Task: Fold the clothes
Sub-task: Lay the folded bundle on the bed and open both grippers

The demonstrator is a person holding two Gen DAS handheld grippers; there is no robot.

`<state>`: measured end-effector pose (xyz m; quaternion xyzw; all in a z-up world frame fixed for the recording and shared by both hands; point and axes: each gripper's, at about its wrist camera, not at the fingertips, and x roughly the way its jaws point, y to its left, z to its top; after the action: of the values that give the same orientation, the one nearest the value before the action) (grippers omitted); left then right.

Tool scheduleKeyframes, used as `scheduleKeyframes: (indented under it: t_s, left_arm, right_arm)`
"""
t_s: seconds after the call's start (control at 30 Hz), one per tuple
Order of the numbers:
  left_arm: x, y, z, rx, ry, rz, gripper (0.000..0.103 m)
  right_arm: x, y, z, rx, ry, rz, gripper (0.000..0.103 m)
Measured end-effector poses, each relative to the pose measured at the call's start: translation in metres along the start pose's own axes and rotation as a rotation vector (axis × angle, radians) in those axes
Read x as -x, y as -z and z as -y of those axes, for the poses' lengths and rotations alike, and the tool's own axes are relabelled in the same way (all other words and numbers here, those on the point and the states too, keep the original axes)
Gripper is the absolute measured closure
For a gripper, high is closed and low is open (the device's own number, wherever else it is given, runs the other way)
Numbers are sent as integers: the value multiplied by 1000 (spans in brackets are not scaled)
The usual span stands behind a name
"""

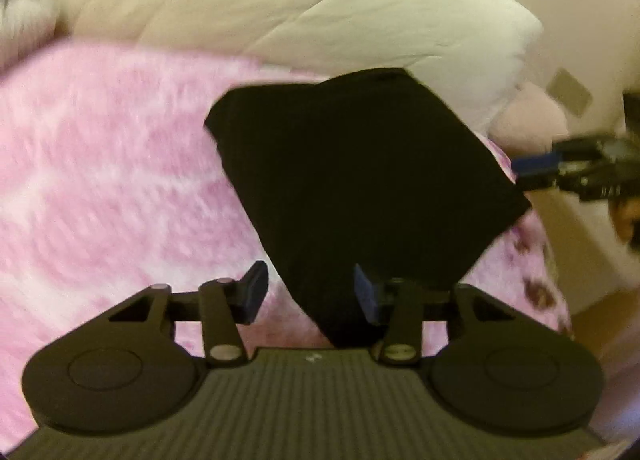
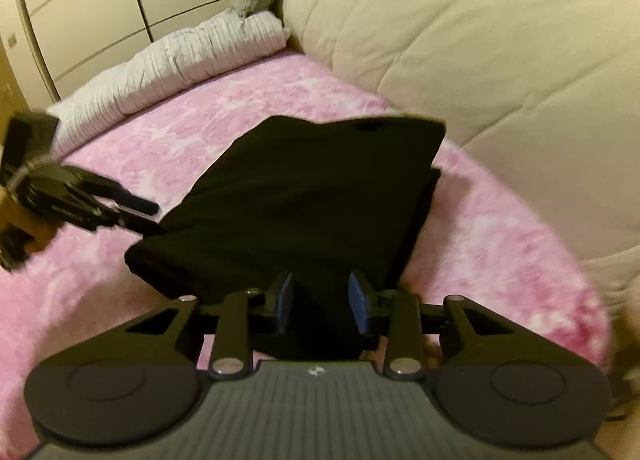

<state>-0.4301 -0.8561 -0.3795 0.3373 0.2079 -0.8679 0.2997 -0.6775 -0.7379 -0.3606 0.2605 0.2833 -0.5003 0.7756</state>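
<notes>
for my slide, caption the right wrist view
Right claw open over a folded black garment on a pink fuzzy blanket, left claw alongside.

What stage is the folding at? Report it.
Done: the black fabric garment lies as a folded, layered panel on the fuzzy pink blanket. In hand: nothing; the left claw and right claw stand open over it. Left: perhaps another fold.

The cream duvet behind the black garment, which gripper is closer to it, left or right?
Right, I'd judge. The right gripper sits at the black garment's near edge on the cream duvet side; the left gripper is off the garment's opposite side.
</notes>
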Motion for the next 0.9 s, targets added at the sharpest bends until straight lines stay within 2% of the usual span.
scheduleKeyframes:
  t_s: [0.13,0.2,0.27,0.33,0.37,0.43,0.53,0.63,0.73,0.77,0.83,0.9]
  left_arm:
    - [20,23,40,-253,-80,71,62]
    - [21,39,68,-451,-114,109,61]
    - [17,51,91,-599,-132,157,61]
    - [5,56,104,-696,-131,168,61]
    - [-2,56,106,-712,-127,162,61]
    - [-16,58,107,-711,-101,135,58]
    - [-26,63,109,-736,-95,133,54]
    - [-23,66,109,-750,-105,126,53]
    - [-4,61,102,-621,-125,119,57]
    - [4,60,99,-571,-142,119,57]
    - [24,61,94,-476,-171,121,57]
    - [45,66,91,-398,-195,112,56]
  right_arm:
    - [12,22,-45,200,125,17,62]
    - [3,33,-68,337,196,36,63]
    - [-8,42,-84,440,260,54,65]
    - [-20,47,-89,472,312,68,92]
    - [-24,48,-88,463,323,72,92]
    - [-32,52,-84,446,330,59,92]
    - [-40,59,-85,464,352,36,91]
    - [-40,58,-86,428,363,22,90]
    - [-23,51,-88,328,353,23,87]
    - [-12,52,-90,294,346,26,83]
    - [11,54,-95,226,332,32,58]
    - [34,56,-100,158,317,38,42]
